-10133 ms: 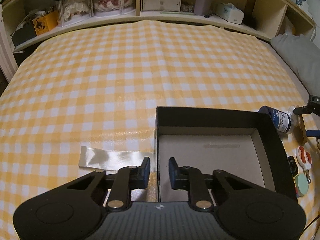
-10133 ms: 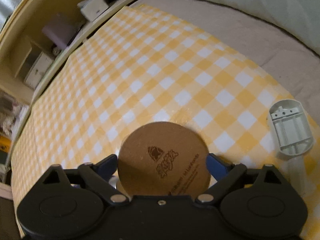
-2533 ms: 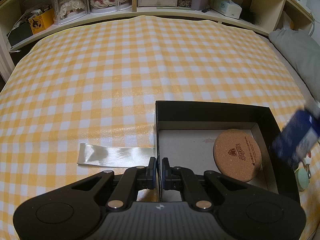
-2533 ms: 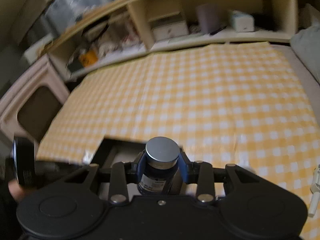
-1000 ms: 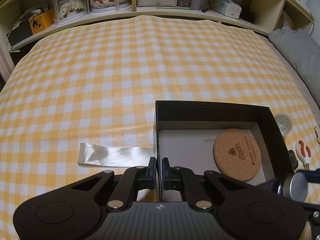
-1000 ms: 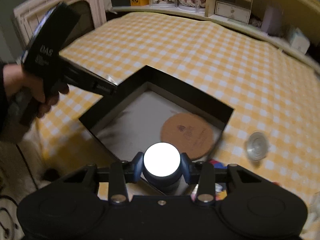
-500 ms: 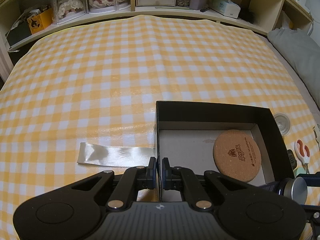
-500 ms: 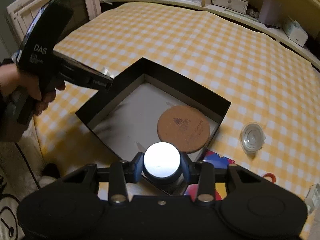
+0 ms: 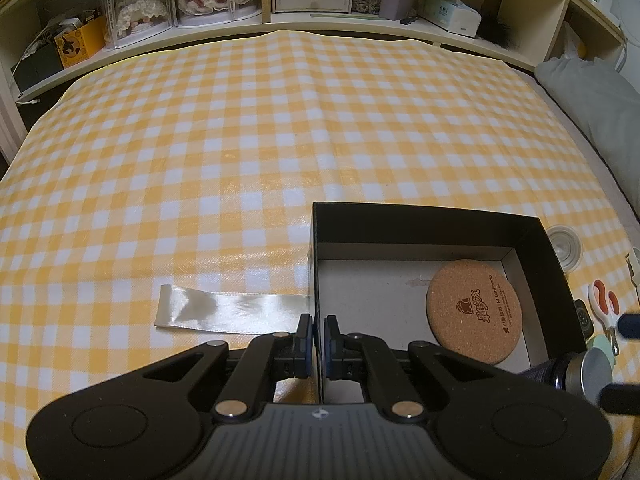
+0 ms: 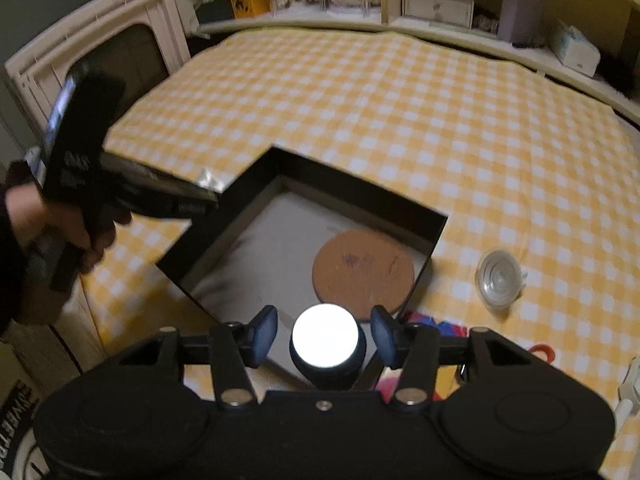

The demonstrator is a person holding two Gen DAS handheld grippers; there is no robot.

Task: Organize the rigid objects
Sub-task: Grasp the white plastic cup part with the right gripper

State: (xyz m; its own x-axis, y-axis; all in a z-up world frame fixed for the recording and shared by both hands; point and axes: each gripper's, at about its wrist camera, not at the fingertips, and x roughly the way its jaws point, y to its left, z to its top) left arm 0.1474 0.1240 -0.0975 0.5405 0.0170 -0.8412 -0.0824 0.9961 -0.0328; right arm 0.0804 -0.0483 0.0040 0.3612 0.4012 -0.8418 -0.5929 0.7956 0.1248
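— Holding what, over on the left?
— Left gripper [image 9: 319,334] pinching the near wall of the black box [image 9: 420,226], fingers squeezed tight on it.
— And the right gripper [image 10: 325,336]?
— Fingers spread apart, not touching the dark bottle [image 10: 327,350] with the shiny cap between them. Bottle standing up in the box's near corner.
— Anything else inside?
— Round cork coaster [image 9: 474,311] lying flat on the box floor, just beside the bottle.
— Outside?
— Clear lid [image 10: 499,279] on the yellow checked cloth [image 9: 240,140], near the box.
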